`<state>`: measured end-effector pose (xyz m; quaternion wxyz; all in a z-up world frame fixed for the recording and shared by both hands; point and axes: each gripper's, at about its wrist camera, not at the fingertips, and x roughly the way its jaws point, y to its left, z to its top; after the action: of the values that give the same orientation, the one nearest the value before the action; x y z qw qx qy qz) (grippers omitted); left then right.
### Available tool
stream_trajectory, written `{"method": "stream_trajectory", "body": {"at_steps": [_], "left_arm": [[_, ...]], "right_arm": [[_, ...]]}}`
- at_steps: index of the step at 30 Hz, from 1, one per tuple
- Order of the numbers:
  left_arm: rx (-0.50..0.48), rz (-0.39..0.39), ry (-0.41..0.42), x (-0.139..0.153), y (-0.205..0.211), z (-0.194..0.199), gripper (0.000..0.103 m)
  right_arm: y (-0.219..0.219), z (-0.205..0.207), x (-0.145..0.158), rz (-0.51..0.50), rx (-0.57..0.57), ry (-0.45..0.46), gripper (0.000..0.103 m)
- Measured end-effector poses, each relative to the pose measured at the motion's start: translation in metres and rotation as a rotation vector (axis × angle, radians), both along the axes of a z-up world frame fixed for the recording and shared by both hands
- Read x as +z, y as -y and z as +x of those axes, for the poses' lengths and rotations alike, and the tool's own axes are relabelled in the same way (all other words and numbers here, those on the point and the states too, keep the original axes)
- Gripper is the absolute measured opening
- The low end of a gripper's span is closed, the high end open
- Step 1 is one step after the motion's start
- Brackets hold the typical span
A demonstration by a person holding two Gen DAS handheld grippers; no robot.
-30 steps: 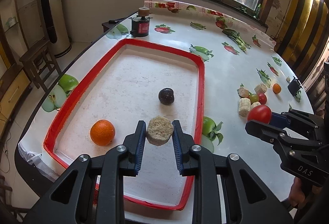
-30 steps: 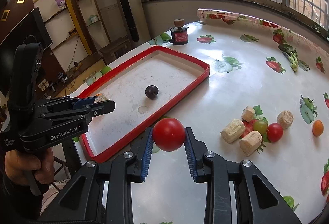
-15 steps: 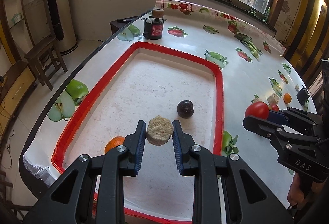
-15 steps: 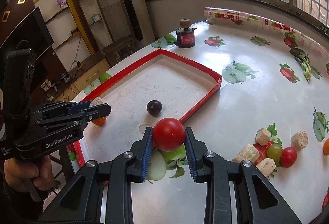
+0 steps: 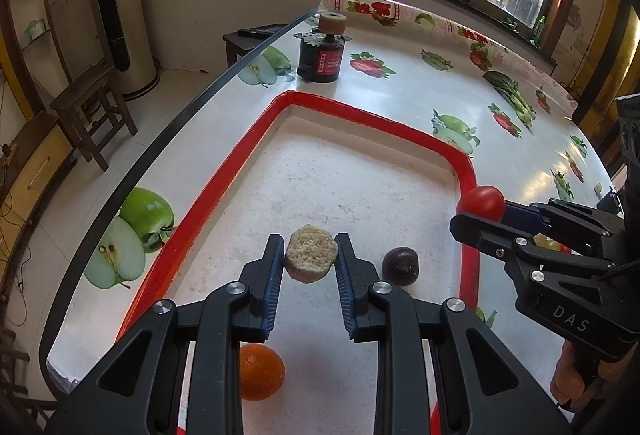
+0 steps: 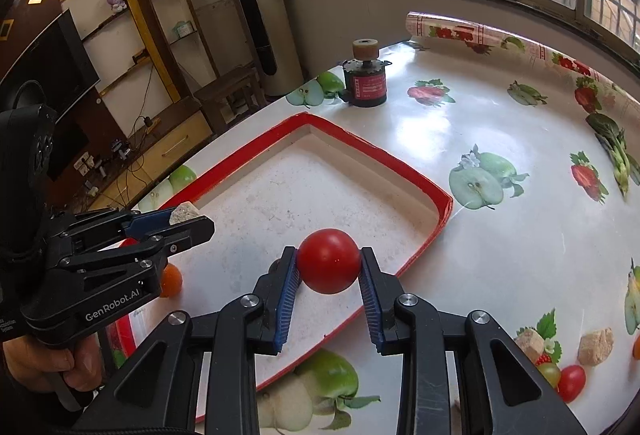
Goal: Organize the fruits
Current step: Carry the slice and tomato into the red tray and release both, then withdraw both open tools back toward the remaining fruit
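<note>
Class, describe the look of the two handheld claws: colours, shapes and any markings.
Both are black plastic with angular, cut-out arms, silver screws and blue ribbed pads. The left claw reads "GenRobot.AI" in white on its body in the right wrist view; the right claw reads "DAS" in the left wrist view. No cables or sleeves are clearly visible.

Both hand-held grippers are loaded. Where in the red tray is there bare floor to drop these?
The red tray is bare across its middle and far end, toward the black motor. The near end is crowded: dark plum and orange.
</note>
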<state>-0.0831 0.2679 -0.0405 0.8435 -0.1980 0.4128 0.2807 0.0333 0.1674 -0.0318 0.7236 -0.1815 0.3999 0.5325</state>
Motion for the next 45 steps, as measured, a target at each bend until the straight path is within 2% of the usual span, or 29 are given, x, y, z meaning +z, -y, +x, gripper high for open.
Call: {"method": "stream_trajectory", "body": {"at_steps": [12, 16, 18, 20, 21, 23, 37, 39, 41, 45], "left_arm": [[0.022, -0.061, -0.099, -0.033, -0.019, 0.021, 0.023], [0.032, -0.038, -0.113, -0.030, -0.015, 0.020, 0.023], [0.041, -0.030, -0.117, -0.028, -0.015, 0.019, 0.023], [0.049, -0.029, -0.112, -0.025, -0.014, 0.015, 0.027], [0.053, -0.029, -0.106, -0.024, -0.015, 0.014, 0.030], [0.060, -0.021, -0.096, -0.019, -0.012, 0.010, 0.038], [0.043, 0.000, -0.042, 0.004, 0.016, -0.005, 0.038], [0.040, 0.000, -0.032, 0.007, 0.020, -0.007, 0.040], [0.035, 0.005, -0.020, 0.010, 0.025, -0.009, 0.050], [0.024, 0.015, -0.008, 0.016, 0.034, -0.011, 0.051]], "right_arm": [[-0.037, 0.016, -0.037, -0.082, 0.011, -0.018, 0.031], [-0.038, 0.016, -0.043, -0.097, 0.005, -0.019, 0.032], [-0.036, 0.015, -0.041, -0.088, 0.008, -0.021, 0.039], [-0.032, 0.012, -0.035, -0.076, 0.002, -0.001, 0.057], [-0.030, 0.011, -0.032, -0.071, 0.001, 0.010, 0.058], [-0.026, 0.009, -0.028, -0.063, 0.000, 0.014, 0.058], [0.028, -0.006, 0.000, -0.015, -0.023, 0.028, 0.058], [0.037, -0.008, 0.001, -0.013, -0.026, 0.024, 0.058], [0.046, -0.010, 0.003, -0.010, -0.033, 0.027, 0.058], [0.063, -0.013, 0.005, -0.004, -0.049, 0.028, 0.058]]}}
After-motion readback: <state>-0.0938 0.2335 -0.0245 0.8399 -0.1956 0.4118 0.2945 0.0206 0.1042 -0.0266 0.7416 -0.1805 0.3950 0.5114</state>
